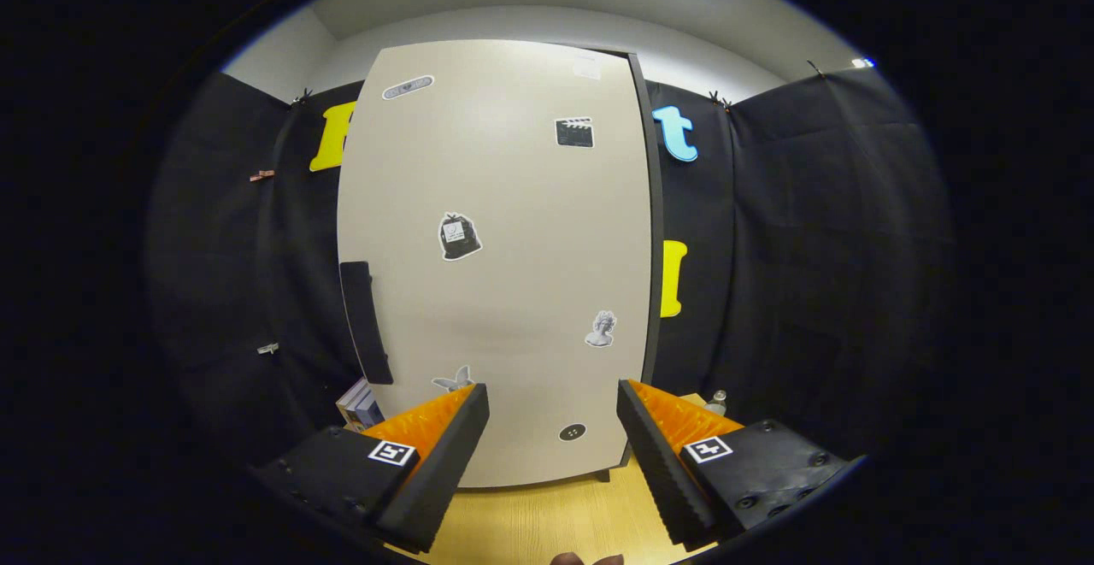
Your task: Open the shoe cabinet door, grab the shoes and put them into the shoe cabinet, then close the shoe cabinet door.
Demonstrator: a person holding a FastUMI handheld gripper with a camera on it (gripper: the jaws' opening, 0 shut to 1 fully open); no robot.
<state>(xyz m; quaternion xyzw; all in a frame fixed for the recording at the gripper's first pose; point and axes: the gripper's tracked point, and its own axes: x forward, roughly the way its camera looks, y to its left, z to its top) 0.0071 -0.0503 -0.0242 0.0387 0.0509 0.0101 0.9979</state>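
Note:
A tall beige shoe cabinet (500, 249) stands straight ahead on the wooden floor, its door shut and dotted with several small stickers. A dark vertical handle (366, 321) runs along the door's left edge, low down. My gripper (553, 403) is open, its fingers spread apart with nothing between them, pointing at the lower part of the door a short way in front of it. The handle lies up and to the left of the left finger (444, 454).
Black cloth walls close in on both sides of the cabinet. A small stack of books or boxes (359, 405) sits on the floor left of the cabinet base. A small bottle (717, 400) stands to its right. Light wooden floor (547, 518) lies below the fingers.

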